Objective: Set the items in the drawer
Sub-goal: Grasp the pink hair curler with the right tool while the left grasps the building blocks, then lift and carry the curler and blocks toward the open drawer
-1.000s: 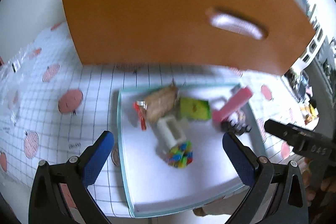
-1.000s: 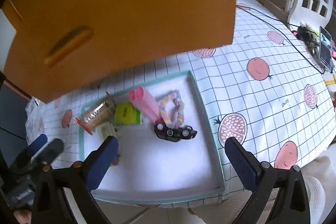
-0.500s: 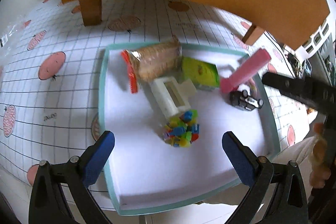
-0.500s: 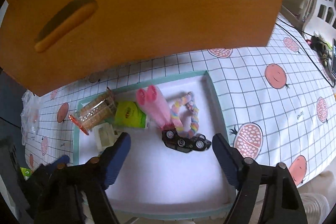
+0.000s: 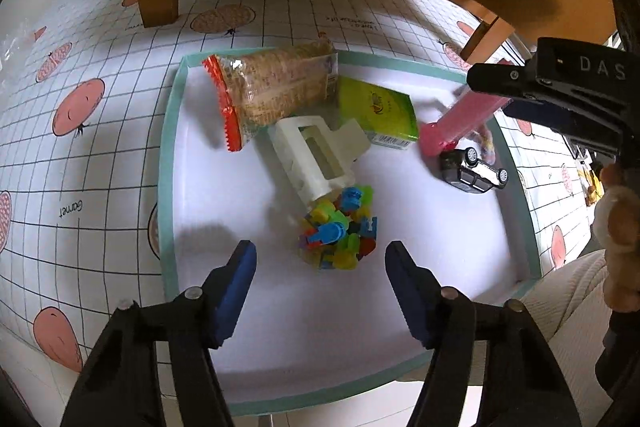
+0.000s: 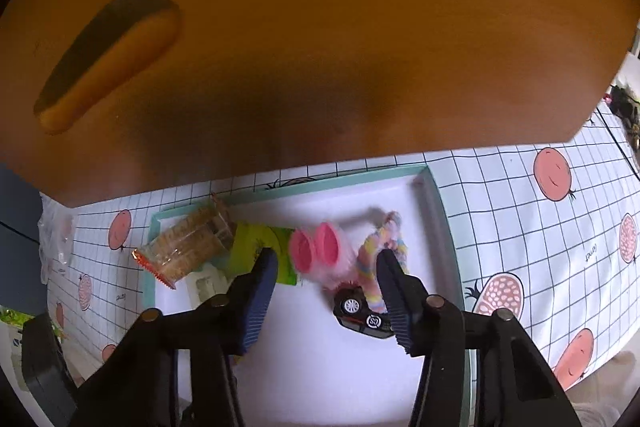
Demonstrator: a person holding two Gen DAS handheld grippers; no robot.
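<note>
Both grippers dropped closer to tray vs 0.5 s back, jaws narrowed too. Left gripper part open, empty, over bag of coloured blocks. Right gripper part open, empty, straddling pink tube. Looks like 2 picks coming. Right view shows drawer front with handle slot, shut. Left view shows toy car, cracker pack.

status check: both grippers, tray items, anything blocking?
Left gripper open, empty, over bag of colored pegs. Right gripper open around pink tubes, not clamped. Wooden drawer unit overhangs tray.
</note>
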